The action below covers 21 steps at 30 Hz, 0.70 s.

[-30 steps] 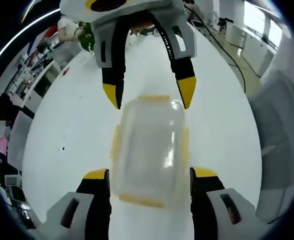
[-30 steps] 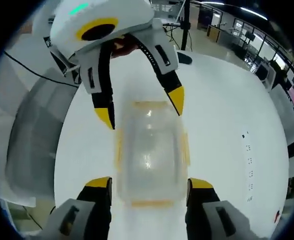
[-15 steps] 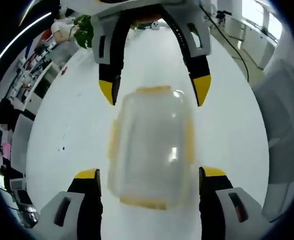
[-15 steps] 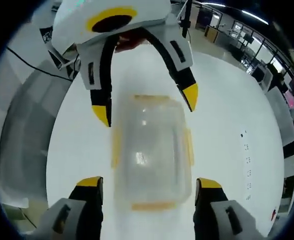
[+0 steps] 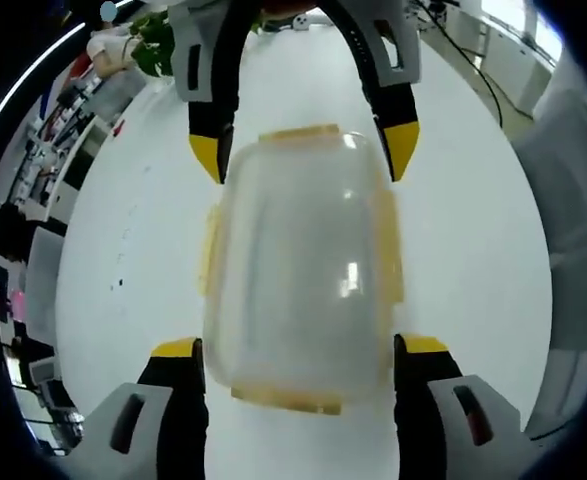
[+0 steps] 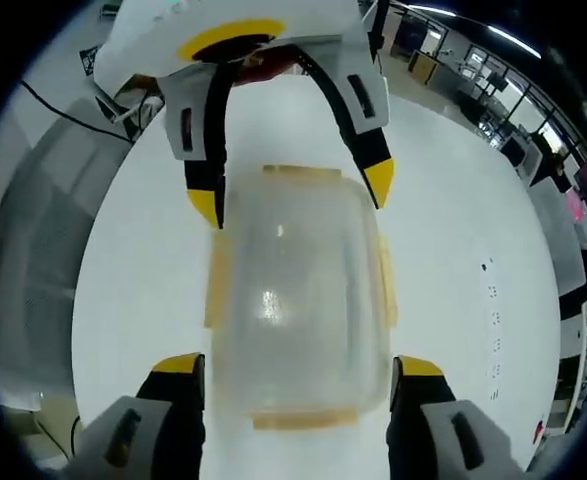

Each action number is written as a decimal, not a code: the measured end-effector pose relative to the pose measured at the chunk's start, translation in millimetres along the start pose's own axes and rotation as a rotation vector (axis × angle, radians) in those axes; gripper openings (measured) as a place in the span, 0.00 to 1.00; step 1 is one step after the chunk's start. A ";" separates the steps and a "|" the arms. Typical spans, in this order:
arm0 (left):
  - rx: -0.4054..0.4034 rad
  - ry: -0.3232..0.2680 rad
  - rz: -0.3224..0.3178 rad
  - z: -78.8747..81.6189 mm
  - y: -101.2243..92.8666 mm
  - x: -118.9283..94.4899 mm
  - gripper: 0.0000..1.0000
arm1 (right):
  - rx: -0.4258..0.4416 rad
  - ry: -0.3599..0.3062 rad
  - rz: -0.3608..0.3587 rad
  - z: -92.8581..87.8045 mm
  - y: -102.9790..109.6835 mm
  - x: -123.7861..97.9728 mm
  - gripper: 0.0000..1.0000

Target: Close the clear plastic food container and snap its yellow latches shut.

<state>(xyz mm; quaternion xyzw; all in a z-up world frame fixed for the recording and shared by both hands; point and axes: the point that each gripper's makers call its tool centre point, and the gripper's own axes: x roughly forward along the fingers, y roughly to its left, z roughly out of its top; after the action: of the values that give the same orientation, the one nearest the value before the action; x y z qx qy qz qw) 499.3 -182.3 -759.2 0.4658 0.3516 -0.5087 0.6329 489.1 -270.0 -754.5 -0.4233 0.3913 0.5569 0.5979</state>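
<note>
The clear plastic food container (image 5: pixel 298 270) lies on the white table (image 5: pixel 123 230) with its lid on and yellow latches (image 5: pixel 211 250) along its edges. Blur hides whether the latches are snapped down. My left gripper (image 5: pixel 298 350) is open, and its yellow-tipped jaws straddle the near end of the box. Opposite it, my right gripper (image 5: pixel 303 150) is open around the far end. In the right gripper view the container (image 6: pixel 298 300) sits between the open right gripper (image 6: pixel 295 365) and the left gripper (image 6: pixel 291 193) facing it.
A grey chair (image 5: pixel 573 200) stands beside the table, seen also as the grey chair (image 6: pixel 23 250). A green plant (image 5: pixel 153 50) and a black cable (image 5: pixel 473 70) are near the far table edge. Office desks lie beyond.
Both cameras have come closer to the container, which now looks larger in each view. Both grippers' jaws stand wider apart than one second ago.
</note>
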 end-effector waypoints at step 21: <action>0.004 -0.004 0.007 -10.8 -5.4 -4.4 0.73 | 0.002 0.002 -0.009 12.7 5.4 3.6 0.71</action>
<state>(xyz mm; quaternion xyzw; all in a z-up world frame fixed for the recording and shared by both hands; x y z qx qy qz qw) 493.3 -170.9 -759.8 0.4671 0.3477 -0.5081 0.6346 483.9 -256.7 -754.0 -0.4248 0.3905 0.5537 0.6004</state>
